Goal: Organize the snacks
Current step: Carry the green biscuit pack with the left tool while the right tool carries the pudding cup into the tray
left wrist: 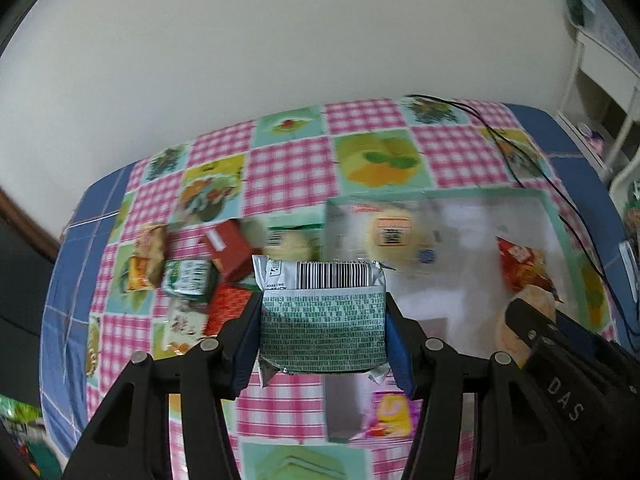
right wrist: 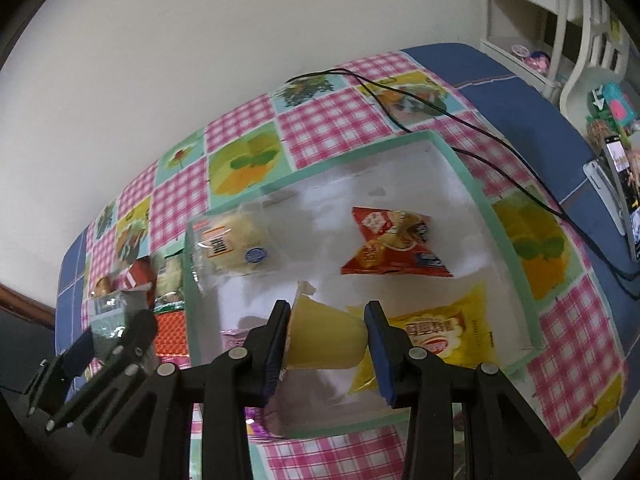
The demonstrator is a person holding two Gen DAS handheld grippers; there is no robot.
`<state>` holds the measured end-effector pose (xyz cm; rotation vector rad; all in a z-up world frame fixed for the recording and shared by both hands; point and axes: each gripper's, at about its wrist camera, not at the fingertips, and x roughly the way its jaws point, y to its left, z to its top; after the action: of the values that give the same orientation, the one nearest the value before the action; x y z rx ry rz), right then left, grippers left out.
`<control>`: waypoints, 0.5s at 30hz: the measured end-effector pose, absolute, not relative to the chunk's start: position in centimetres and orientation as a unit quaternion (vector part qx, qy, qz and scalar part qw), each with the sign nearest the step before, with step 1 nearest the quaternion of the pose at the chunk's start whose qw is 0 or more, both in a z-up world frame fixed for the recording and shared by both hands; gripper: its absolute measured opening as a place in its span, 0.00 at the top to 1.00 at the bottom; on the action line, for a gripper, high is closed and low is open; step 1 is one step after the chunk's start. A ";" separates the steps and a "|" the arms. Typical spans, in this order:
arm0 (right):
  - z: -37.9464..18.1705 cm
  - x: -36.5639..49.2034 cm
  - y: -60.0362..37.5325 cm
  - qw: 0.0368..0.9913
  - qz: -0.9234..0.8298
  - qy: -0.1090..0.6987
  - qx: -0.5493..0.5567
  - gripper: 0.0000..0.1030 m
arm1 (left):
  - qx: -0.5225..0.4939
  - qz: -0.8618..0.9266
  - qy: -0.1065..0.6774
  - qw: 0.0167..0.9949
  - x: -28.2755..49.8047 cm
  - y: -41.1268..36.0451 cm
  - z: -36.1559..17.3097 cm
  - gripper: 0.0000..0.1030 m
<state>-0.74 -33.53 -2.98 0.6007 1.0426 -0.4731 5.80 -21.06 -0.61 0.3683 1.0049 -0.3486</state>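
Note:
My left gripper (left wrist: 322, 308) is shut on a green and silver snack packet (left wrist: 322, 320) with a barcode, held above the checked tablecloth just left of a white box with a mint-green rim (left wrist: 552, 216). My right gripper (right wrist: 326, 320) is shut on a yellow jelly cup (right wrist: 326, 338) over the near part of the box (right wrist: 472, 184). Inside the box lie a wrapped bun (right wrist: 232, 244), a red packet (right wrist: 394, 248) and a yellow packet (right wrist: 440, 332). The left gripper (right wrist: 100, 344) also shows at the left edge of the right wrist view.
Loose snacks lie left of the box: red cartons (left wrist: 230, 248), a green-white packet (left wrist: 188, 280) and an orange packet (left wrist: 146, 260). A pink packet (left wrist: 390, 412) lies at the box's near corner. A black cable (right wrist: 440, 112) crosses the cloth. A phone on a stand (right wrist: 620, 188) is far right.

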 end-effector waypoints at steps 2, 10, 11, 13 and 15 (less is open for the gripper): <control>-3.4 -0.8 -34.1 0.796 -0.219 0.487 0.286 0.60 | 0.176 -0.171 0.481 0.842 5.8 -21.7 -1.2 0.44; -5.0 -0.2 -35.2 0.792 -0.214 0.491 0.293 0.60 | 0.181 -0.181 0.499 0.828 6.7 -22.8 -3.9 0.44; -5.1 -0.1 -35.2 0.792 -0.214 0.491 0.293 0.60 | 0.178 -0.182 0.500 0.827 6.8 -22.8 -4.1 0.44; -5.4 0.1 -35.5 0.792 -0.215 0.492 0.292 0.60 | 0.172 -0.184 0.503 0.827 7.1 -22.8 -4.4 0.44; -5.7 0.4 -35.6 0.791 -0.214 0.493 0.292 0.60 | 0.166 -0.185 0.503 0.828 7.5 -22.8 -4.6 0.44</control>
<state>0.37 -35.64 -5.70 0.6291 1.0603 -0.4613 7.49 -22.82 -4.60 0.3522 1.0675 -0.3927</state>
